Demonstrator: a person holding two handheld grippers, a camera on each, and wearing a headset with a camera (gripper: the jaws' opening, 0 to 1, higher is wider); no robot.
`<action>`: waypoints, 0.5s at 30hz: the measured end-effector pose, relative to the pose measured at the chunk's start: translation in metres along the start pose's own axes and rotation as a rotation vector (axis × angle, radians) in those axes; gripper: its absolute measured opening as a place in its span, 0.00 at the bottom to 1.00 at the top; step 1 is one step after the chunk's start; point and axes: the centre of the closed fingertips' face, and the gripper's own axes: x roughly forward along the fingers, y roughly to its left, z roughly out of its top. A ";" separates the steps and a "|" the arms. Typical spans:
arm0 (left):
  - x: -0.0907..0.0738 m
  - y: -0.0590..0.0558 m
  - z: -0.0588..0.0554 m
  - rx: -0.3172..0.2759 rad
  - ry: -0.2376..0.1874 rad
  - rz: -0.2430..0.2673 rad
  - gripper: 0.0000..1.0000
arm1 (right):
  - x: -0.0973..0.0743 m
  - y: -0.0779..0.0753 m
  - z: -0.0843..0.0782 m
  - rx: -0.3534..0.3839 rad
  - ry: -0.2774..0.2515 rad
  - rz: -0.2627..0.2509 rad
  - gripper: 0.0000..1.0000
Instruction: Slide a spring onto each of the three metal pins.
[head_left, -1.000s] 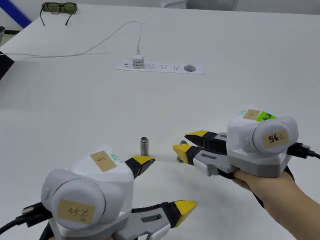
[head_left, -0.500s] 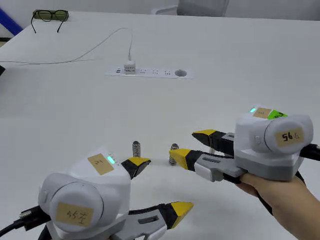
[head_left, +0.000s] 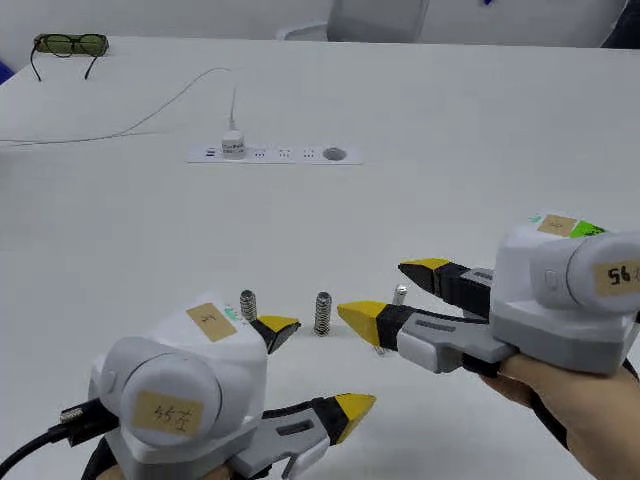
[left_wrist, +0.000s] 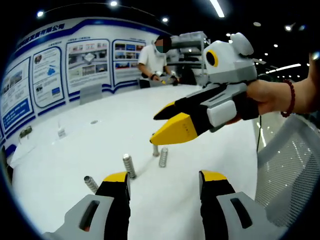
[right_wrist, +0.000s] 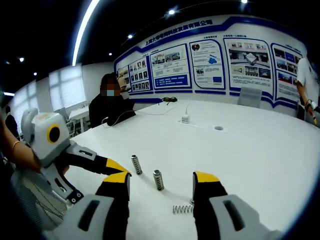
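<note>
Two pins wearing springs (head_left: 248, 303) (head_left: 323, 313) stand on the white table (head_left: 480, 160). A bare pin (head_left: 400, 295) stands to their right, between the jaws of my right gripper (head_left: 388, 289), which is open and empty. In the right gripper view both sprung pins (right_wrist: 135, 164) (right_wrist: 158, 180) stand ahead, and a loose spring (right_wrist: 183, 209) lies flat between the open jaws. My left gripper (head_left: 316, 365) is open and empty, nearer to me than the pins. Its own view has the sprung pins (left_wrist: 91, 183) (left_wrist: 129, 165), the bare pin (left_wrist: 155, 149) and the loose spring (left_wrist: 163, 156) below the right gripper (left_wrist: 165, 127).
A white power strip (head_left: 290, 155) with a plug (head_left: 232, 147) and cable lies mid-table. Dark glasses (head_left: 68, 44) rest at the far left corner. A chair (head_left: 378, 20) stands beyond the table. A seated person (right_wrist: 109, 102) is at the table's end, and another person (left_wrist: 154, 60) stands behind.
The head camera has swung, shifting everything left. My right gripper has drawn back to the right off the second sprung pin, and the bare pin now shows between its jaws.
</note>
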 end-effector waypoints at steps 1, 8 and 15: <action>0.003 0.000 0.001 0.001 0.000 -0.003 0.57 | -0.003 -0.001 -0.001 0.005 0.000 -0.003 0.53; 0.019 -0.001 0.003 0.036 0.010 -0.020 0.54 | -0.018 -0.009 -0.002 0.038 -0.017 -0.012 0.57; 0.034 0.000 0.004 0.057 0.015 -0.034 0.49 | -0.033 -0.017 -0.010 0.072 -0.014 -0.025 0.58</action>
